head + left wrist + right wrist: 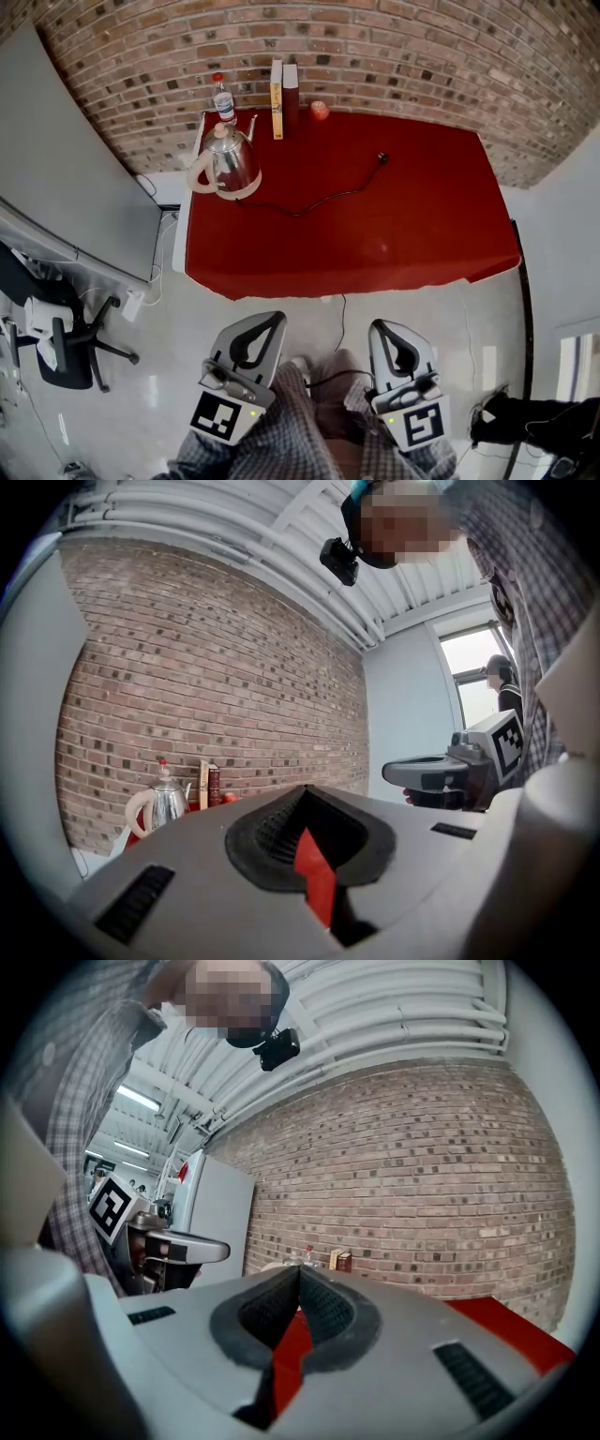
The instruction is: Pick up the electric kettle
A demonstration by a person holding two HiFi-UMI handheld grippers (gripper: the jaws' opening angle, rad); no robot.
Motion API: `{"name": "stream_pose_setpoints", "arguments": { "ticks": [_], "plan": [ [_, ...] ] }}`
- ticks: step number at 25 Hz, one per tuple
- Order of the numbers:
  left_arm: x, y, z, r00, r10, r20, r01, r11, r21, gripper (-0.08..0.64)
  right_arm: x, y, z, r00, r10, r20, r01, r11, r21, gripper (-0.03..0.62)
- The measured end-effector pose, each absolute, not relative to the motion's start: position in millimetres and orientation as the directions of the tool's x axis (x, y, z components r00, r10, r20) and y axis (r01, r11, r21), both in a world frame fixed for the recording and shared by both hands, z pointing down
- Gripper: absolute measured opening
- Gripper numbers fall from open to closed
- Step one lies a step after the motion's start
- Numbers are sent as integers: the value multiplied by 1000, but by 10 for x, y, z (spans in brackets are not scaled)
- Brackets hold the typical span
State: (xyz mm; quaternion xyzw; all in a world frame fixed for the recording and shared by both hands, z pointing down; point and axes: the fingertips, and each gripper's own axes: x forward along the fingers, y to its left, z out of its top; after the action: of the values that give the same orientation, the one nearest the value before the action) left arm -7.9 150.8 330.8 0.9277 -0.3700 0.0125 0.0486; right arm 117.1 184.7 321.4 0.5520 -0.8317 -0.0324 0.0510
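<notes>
The shiny steel electric kettle (228, 161) with a cream handle stands on its base at the far left corner of the red table (394, 225). Its black cord (319, 200) trails right to a plug (382, 157). In the left gripper view the kettle (161, 803) shows small and far off at the left. My left gripper (270, 322) and right gripper (382, 329) are both shut and empty, held level over the floor short of the table's near edge. The right gripper view shows the table (506, 1321) beyond its closed jaws.
A water bottle (223, 98), two upright books (283, 98) and a small red object (319, 110) line the brick wall at the table's back. A grey cabinet (66, 178) and a black office chair (70, 347) stand at the left. A dark shape (544, 427) is on the floor right.
</notes>
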Motion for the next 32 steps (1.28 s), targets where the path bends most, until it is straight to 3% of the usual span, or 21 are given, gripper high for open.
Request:
{"name": "stream_pose_setpoints", "arguments": {
  "ticks": [15, 32],
  "plan": [
    [-242, 1286, 3377, 668, -740, 84, -745, -663, 78, 6, 1068, 1440, 3286, -439, -896, 69, -885, 445, 140, 6],
    [-137, 255, 3391, 585, -802, 122, -810, -584, 48, 6, 1057, 195, 3302, -551, -832, 63, -825, 555, 107, 6]
  ]
}}
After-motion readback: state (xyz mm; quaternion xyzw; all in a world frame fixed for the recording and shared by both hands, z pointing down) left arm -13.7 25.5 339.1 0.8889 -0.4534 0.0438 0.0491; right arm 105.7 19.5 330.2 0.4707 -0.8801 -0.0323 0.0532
